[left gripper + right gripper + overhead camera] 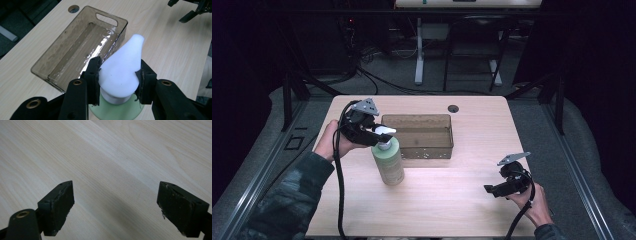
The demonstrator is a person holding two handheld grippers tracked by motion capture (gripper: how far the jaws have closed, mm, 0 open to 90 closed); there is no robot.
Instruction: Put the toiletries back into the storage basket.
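Note:
A pale green pump bottle [389, 161] stands upright on the wooden table [462, 200], just in front of the near left corner of a smoky clear plastic bin [422, 135]. My left gripper [381, 134] is shut on the bottle's white pump head [120, 70], its jaws pressing each side. The bin [82, 42] lies beyond it and holds nothing. My right gripper [492, 190] hovers low over bare wood at the table's right front, jaws wide apart [116, 206] with nothing between them.
A round cable hole [453, 108] sits in the table behind the bin. Beyond the table stand desk legs and cables on a dark floor. The right gripper [192, 10] shows far off in the left gripper view.

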